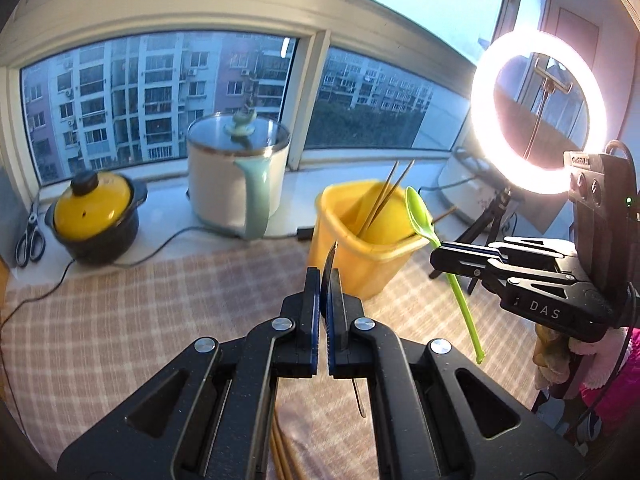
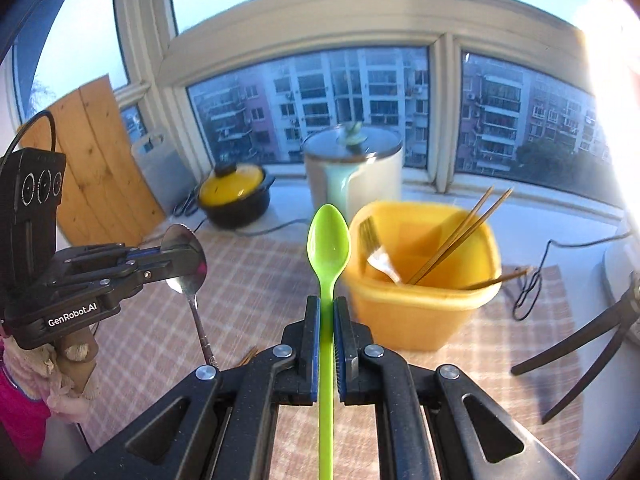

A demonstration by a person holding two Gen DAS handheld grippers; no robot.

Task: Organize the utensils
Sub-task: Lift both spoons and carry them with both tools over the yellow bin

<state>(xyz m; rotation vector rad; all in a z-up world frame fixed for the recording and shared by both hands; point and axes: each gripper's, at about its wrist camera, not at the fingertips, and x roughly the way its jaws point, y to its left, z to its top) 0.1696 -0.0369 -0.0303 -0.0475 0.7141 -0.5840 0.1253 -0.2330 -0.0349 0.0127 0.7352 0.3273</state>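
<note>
Both hands were up off the checked tabletop with a utensil each, which looked like the run-up to dropping them in the yellow bin near the window-side edge. The right hand-held gripper was clamped on the stem of a green plastic spoon, bowl pointing up and away toward the window, long axis running straight along the fingers, so it could go in handle-down or get tipped over the rim. The left hand-held gripper was pinched tight on a metal spoon right at the bowl, with the handle hanging down toward the tabletop, nearly upright. The bin already held a fork and some chopsticks leaning against its far side. More chopsticks lay on the tabletop below the left gripper.
</note>
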